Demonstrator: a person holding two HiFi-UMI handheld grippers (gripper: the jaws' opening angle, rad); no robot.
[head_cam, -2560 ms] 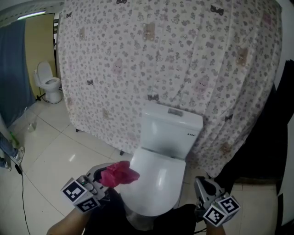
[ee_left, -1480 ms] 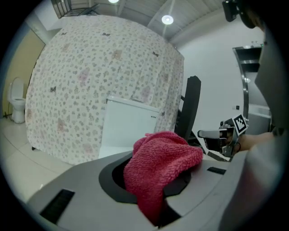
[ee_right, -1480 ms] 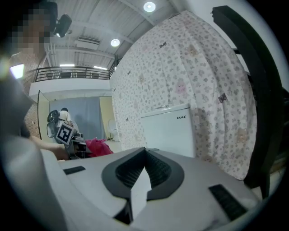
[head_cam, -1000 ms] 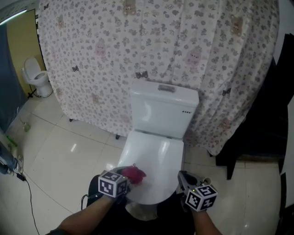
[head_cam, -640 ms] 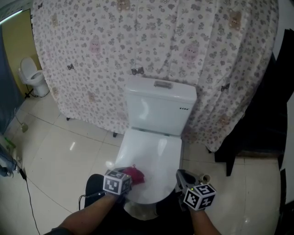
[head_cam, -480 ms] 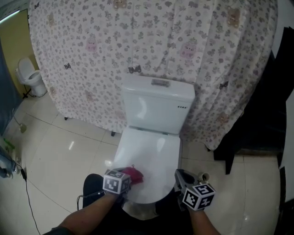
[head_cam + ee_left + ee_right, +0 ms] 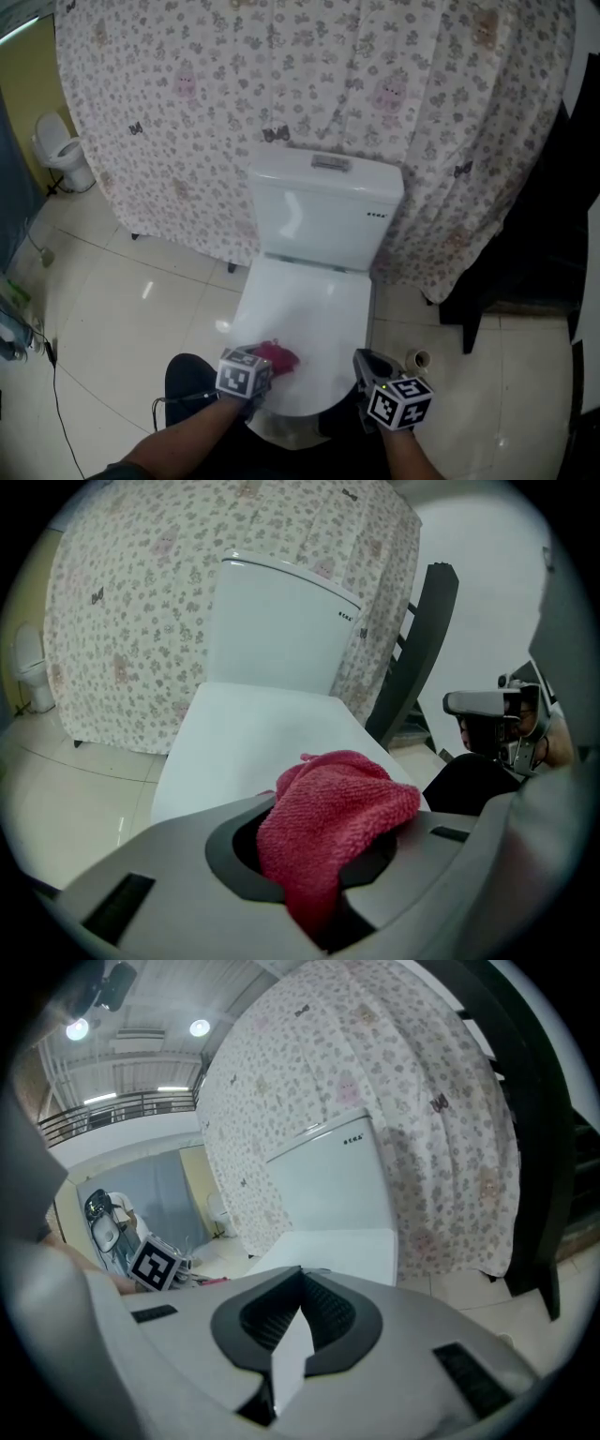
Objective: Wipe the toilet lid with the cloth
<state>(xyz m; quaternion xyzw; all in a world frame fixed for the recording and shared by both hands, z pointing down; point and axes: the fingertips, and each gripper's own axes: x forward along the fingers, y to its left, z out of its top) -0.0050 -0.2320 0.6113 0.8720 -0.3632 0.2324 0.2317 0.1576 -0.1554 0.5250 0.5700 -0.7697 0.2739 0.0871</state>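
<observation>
A white toilet stands in the middle of the head view with its lid [image 7: 305,314] down and the tank [image 7: 323,211] behind it. My left gripper [image 7: 255,370] is shut on a pink cloth [image 7: 278,356], which rests on the lid's front left part. In the left gripper view the cloth [image 7: 328,813] bulges out between the jaws of that gripper [image 7: 319,864], with the lid [image 7: 258,733] stretching ahead. My right gripper [image 7: 375,380] hangs by the lid's front right edge, jaws closed with nothing in them [image 7: 292,1340].
A flowered curtain [image 7: 309,84] hangs behind the toilet. A black frame [image 7: 525,253] stands at the right. A small roll [image 7: 417,359] lies on the tiled floor right of the toilet. A second toilet [image 7: 64,150] sits far left, with a cable [image 7: 56,398] on the floor.
The left gripper came down from the toilet's left side and set the cloth on the lid's front. Over the last second both grippers barely moved.
</observation>
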